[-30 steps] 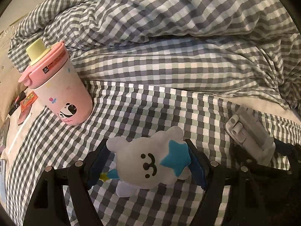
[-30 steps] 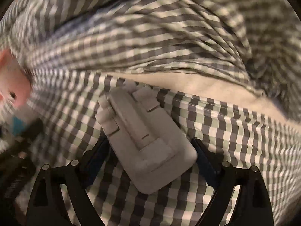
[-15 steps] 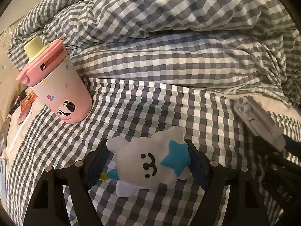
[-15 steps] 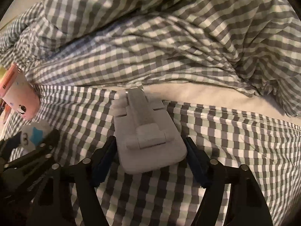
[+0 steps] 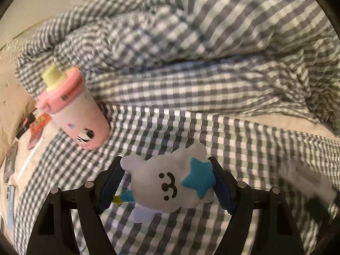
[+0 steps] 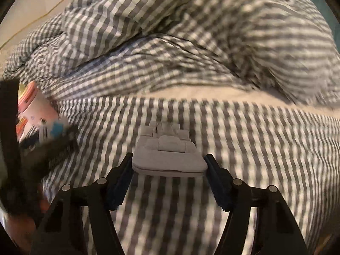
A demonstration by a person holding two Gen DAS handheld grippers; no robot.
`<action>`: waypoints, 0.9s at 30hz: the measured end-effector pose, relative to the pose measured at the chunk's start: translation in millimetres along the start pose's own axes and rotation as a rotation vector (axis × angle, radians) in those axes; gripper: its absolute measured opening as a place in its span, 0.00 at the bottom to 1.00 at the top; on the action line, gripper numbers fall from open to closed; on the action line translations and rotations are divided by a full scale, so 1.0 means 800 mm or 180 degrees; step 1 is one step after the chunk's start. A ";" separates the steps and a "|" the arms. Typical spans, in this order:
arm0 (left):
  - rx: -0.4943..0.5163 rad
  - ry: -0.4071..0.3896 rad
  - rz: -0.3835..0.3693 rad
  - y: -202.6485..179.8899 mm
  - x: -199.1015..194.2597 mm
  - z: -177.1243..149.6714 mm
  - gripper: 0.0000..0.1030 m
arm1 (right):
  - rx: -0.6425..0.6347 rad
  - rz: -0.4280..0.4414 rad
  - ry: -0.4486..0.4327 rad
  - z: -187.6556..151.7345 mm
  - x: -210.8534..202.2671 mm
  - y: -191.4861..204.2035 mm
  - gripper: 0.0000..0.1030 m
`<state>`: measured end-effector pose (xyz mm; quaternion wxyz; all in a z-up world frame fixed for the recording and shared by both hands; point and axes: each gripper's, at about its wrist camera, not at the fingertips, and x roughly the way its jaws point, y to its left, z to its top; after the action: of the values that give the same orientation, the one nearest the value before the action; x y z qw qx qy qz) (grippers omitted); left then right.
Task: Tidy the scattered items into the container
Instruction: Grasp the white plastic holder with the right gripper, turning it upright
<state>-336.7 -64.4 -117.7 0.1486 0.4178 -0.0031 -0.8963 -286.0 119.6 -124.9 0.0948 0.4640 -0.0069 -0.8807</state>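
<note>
While the white plush toy [image 5: 170, 186] sits clamped in the left gripper [image 5: 165, 182] above the checked bed sheet [image 5: 244, 140], the right gripper [image 6: 169, 167], jaws just closing, pinches a grey folding stand [image 6: 169, 159]; a pink cup [image 5: 74, 110] lies beyond and left of the left gripper.

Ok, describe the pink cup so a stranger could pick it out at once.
Start at the gingham bedspread and look left, where the crumpled duvet begins. There the pink cup leans, set apart by its pink lid, yellow-green spout and panda print.
</note>
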 end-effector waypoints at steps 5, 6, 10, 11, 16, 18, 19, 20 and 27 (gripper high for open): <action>0.0049 -0.0008 -0.0108 0.007 -0.052 -0.027 0.77 | 0.0038 -0.0050 -0.0085 -0.025 -0.073 -0.016 0.53; 0.0087 0.0028 -0.0124 0.006 -0.060 -0.035 0.77 | 0.0063 -0.0040 -0.0082 -0.029 -0.084 -0.019 0.34; 0.0169 0.0151 -0.0216 0.010 -0.094 -0.066 0.77 | 0.0161 0.0188 0.0053 -0.047 -0.109 -0.023 0.09; 0.0155 0.0158 -0.0248 0.013 -0.105 -0.071 0.77 | 0.0157 0.0128 0.0071 -0.054 -0.112 -0.021 0.09; 0.0145 0.0060 -0.0248 0.032 -0.145 -0.086 0.78 | 0.0394 0.0132 0.0075 -0.077 -0.107 -0.038 0.32; 0.0134 0.0018 -0.0243 0.041 -0.157 -0.091 0.78 | 0.0514 0.0124 0.0072 -0.081 -0.099 -0.052 0.47; 0.0130 0.0009 -0.0241 0.044 -0.160 -0.093 0.78 | 0.0579 0.0171 0.0076 -0.083 -0.095 -0.060 0.49; 0.0126 0.0009 -0.0232 0.048 -0.161 -0.095 0.78 | 0.0673 0.0228 0.0135 -0.085 -0.086 -0.070 0.49; 0.0077 0.0095 -0.0176 0.056 -0.145 -0.098 0.78 | 0.1491 0.0629 0.0520 -0.091 -0.017 -0.127 0.49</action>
<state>-195.9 -66.6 -76.2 0.1188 0.4328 -0.0002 -0.8936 -234.9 226.9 -165.6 0.0707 0.5399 -0.2482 -0.8012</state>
